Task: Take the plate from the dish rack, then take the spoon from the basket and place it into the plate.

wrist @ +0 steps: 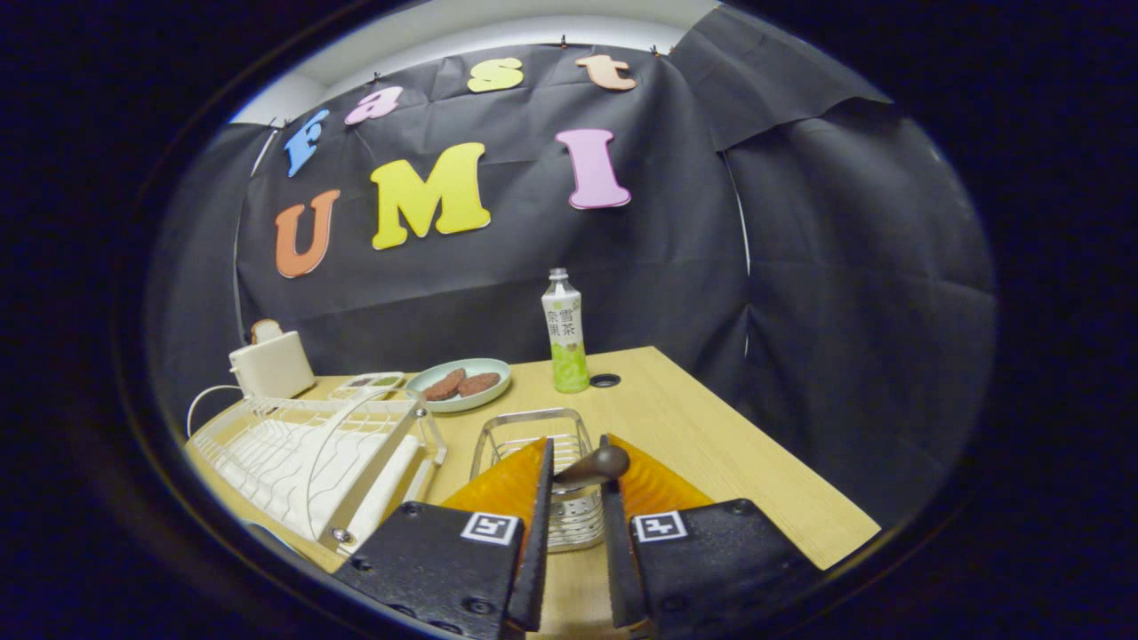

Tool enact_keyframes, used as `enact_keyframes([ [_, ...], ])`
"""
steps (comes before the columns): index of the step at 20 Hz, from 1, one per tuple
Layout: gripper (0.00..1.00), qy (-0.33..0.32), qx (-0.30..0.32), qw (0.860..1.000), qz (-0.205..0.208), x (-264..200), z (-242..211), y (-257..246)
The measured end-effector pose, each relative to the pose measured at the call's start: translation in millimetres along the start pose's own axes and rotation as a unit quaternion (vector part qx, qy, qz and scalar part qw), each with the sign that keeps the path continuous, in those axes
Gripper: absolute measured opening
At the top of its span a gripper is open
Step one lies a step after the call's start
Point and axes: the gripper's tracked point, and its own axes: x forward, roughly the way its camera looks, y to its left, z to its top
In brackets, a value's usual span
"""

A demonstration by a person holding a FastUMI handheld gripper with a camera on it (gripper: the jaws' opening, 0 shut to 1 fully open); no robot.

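Gripper view. Fingers nearest the lens, drawn close together, with a dark spoon between the tips; handle end against the left finger, bowl reaching over the tip of the right one. Cannot tell whether both fingers press on it. Square black-and-white marker on each finger base.

Just under and beyond the tips, a wire basket on the wooden table, partly hidden by the fingers; a perforated metal cup seen in the gap between them, below the spoon.

Left of the basket, along the table's left edge, a white dish rack with a curved wire hoop over it. No plate made out in its slots.

Behind the rack, at the far left corner, a cream toaster with a slice of bread standing out of the top and a white cord looping down beside it.

Near the far edge, a pale green plate holding two brown patties, just beyond the rack's far end and beyond the basket.

Right of the plate, upright, a bottle with a white cap and green drink in its lower part; label printed in Chinese characters, too small to read with certainty. Just right of the bottle's foot, a round cable hole in the tabletop.

Black cloth wall behind and to the right of the table.
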Motion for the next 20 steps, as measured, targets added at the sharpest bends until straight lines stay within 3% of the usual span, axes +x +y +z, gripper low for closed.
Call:
enact_keyframes([
  [6,0.18,-0.023,-0.020,0.999,-0.009,-4,16,9],
  [13,0.18,-0.065,-0.034,0.997,-0.017,-20,49,28],
  [20,0.17,-0.093,-0.004,0.995,-0.021,-52,101,48],
])
